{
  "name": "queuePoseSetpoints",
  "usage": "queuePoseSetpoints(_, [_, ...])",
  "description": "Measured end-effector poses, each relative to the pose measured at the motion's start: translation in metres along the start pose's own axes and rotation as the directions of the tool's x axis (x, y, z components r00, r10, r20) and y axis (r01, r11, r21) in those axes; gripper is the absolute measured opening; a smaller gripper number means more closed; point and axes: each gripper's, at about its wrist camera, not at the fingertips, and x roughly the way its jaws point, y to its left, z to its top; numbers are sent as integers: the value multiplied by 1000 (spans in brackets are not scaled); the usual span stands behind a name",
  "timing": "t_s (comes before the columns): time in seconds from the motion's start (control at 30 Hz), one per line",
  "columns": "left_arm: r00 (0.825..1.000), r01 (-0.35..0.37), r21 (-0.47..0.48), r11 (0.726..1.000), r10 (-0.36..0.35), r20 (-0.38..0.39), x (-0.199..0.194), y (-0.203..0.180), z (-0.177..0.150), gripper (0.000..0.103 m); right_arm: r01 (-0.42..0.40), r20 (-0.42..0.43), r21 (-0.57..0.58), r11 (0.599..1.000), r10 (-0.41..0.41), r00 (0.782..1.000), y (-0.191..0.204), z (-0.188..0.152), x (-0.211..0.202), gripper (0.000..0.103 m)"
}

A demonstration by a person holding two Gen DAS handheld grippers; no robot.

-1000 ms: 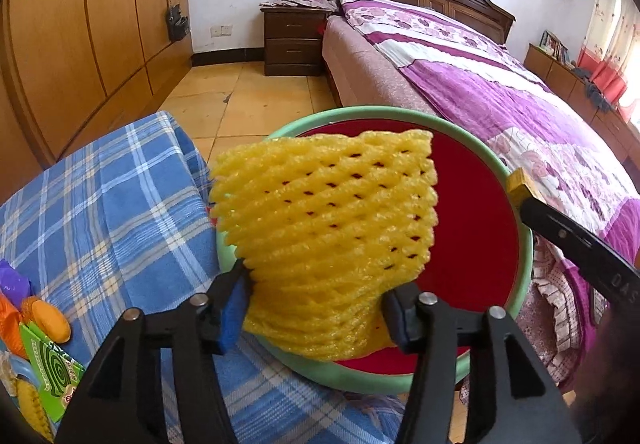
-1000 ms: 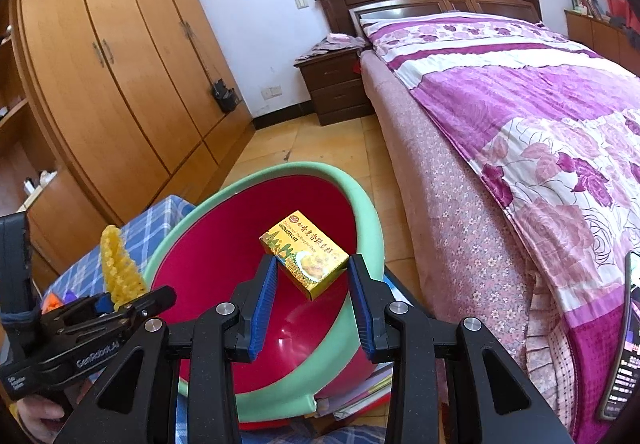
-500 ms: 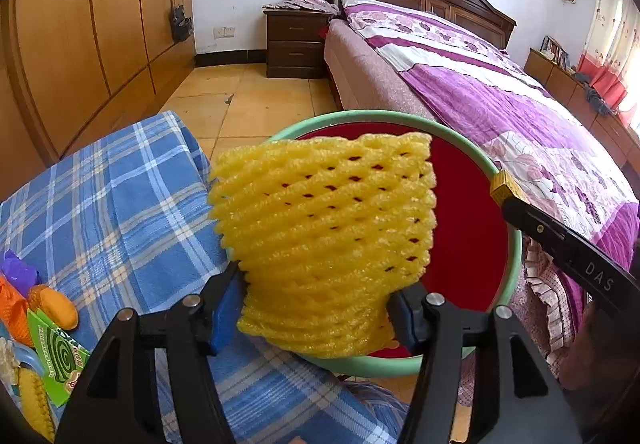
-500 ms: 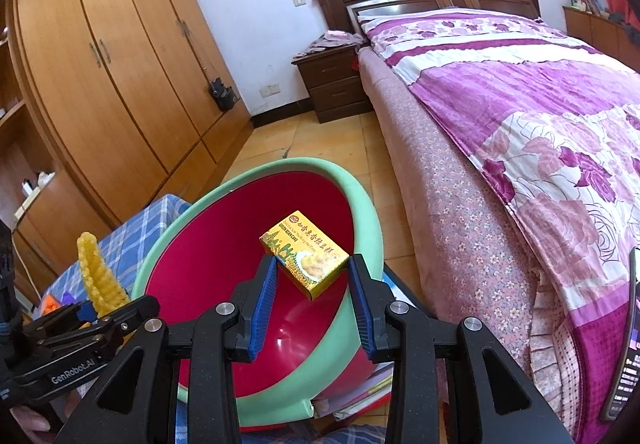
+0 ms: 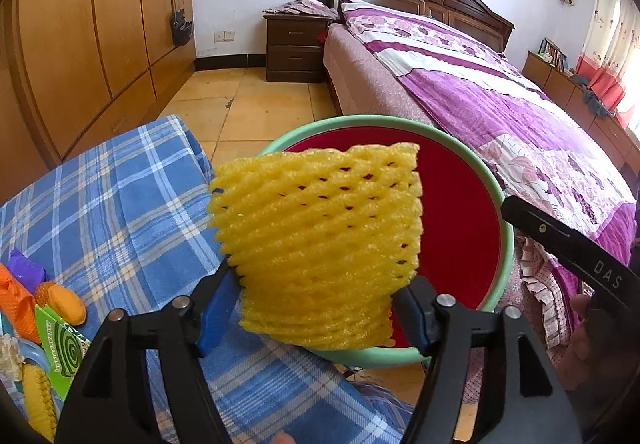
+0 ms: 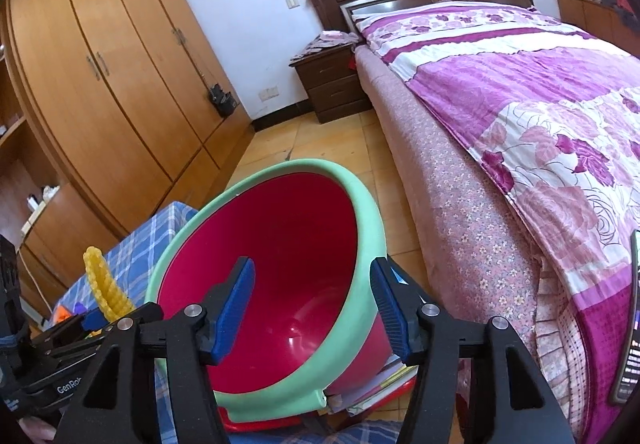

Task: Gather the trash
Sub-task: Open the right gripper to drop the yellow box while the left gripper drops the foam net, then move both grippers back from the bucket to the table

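My left gripper (image 5: 316, 312) is shut on a yellow foam fruit net (image 5: 320, 240) and holds it over the near rim of a red basin with a green rim (image 5: 472, 204). The net shows edge-on at the left of the right wrist view (image 6: 105, 288). My right gripper (image 6: 316, 304) is open and empty above the same basin (image 6: 364, 228). The yellow box it held is not in view. The right gripper's body shows at the right of the left wrist view (image 5: 568, 248).
A table with a blue plaid cloth (image 5: 100, 204) lies left of the basin and carries orange, purple and green items (image 5: 48, 308) at its near left. A bed with a purple cover (image 6: 540, 116) is at the right. Wardrobes (image 6: 104, 64) are at the left.
My right gripper has opened and the yellow box is gone from between its fingers. My left gripper, still holding the net, has drawn back slightly from the basin.
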Motion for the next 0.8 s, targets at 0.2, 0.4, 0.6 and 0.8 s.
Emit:
queuePoseSetpoints(0.2, [1000,-10,20,1000,9,18,-4,-2,1,77,10,15,26,1000,-11,1000,-4,-1,-8,62])
queuePoseSetpoints(0.4, [1000,-4,0,1000,4,31,-13,1,2,78,18,24,45,999,-19,1000,-10,-4,-18,62])
queuePoseSetpoints(0.6, [999,-2,-4,1000,2,48,-26,4,-1,78,17,22,55,998,-19,1000,-9,-8,-25,62])
queuePoseSetpoints(0.8, [999,-11,-25,1000,13,49,-43,13,-9,78,16,20,41,999,-17,1000,-1,-14,-34,62])
